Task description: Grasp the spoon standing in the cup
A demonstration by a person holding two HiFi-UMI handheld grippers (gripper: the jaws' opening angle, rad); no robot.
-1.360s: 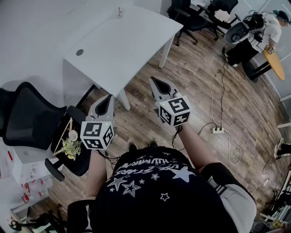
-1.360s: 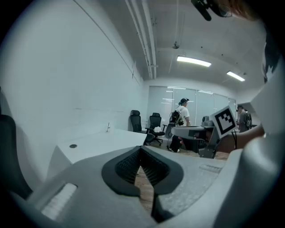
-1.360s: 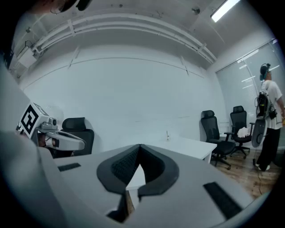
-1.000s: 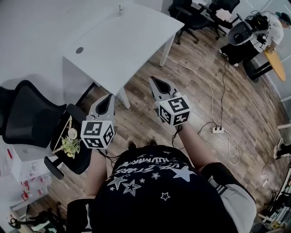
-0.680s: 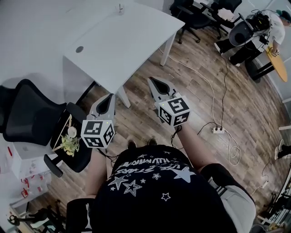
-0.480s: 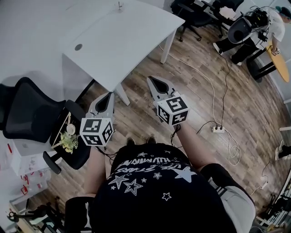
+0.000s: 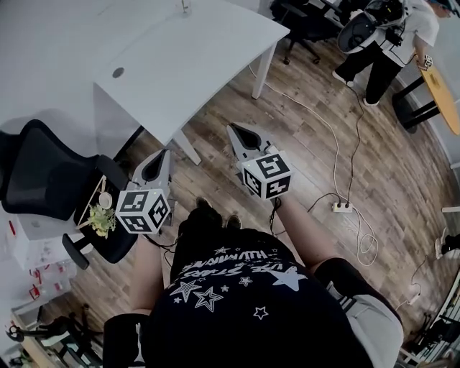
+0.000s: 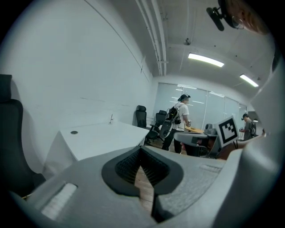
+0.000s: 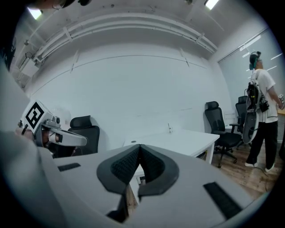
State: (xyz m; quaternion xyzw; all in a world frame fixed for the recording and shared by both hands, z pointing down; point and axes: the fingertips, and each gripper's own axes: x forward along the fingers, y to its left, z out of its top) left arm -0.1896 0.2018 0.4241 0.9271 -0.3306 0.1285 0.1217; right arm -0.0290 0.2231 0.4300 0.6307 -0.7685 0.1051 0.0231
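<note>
Head view: nearest are the two grippers, held over the wooden floor and well apart from the desk. The left gripper (image 7: 159, 155) has its fingers pressed together with nothing between them; the left gripper view shows the pads meeting at the tip. The right gripper (image 7: 233, 130) is closed and empty too, and its own view shows the same.

To the left, a black chair (image 7: 43, 180) carries a small tray (image 7: 92, 215) holding a green plant (image 7: 103, 220) and a round white thing I cannot identify.

Farther off stands the white desk (image 7: 187, 65), bare but for a cable hole (image 7: 118, 72) near its left corner. At its far edge is a thin upright thing on a small base, which I take for the spoon (image 7: 185, 6) standing in the cup. It is too small here to separate the two, or to tell whether the cup holds anything else. The right gripper view shows it as a thin stick (image 9: 169, 128) rising from the desk's far edge.

The spoon is probably light, stiff and smooth, so it may slip or swivel in a loose pinch. The cup looks small enough to tip or slide if the handle is pushed sideways. The best hold is likely on the handle above the rim, followed by a straight lift. Both sets of fingers must open first.
</note>
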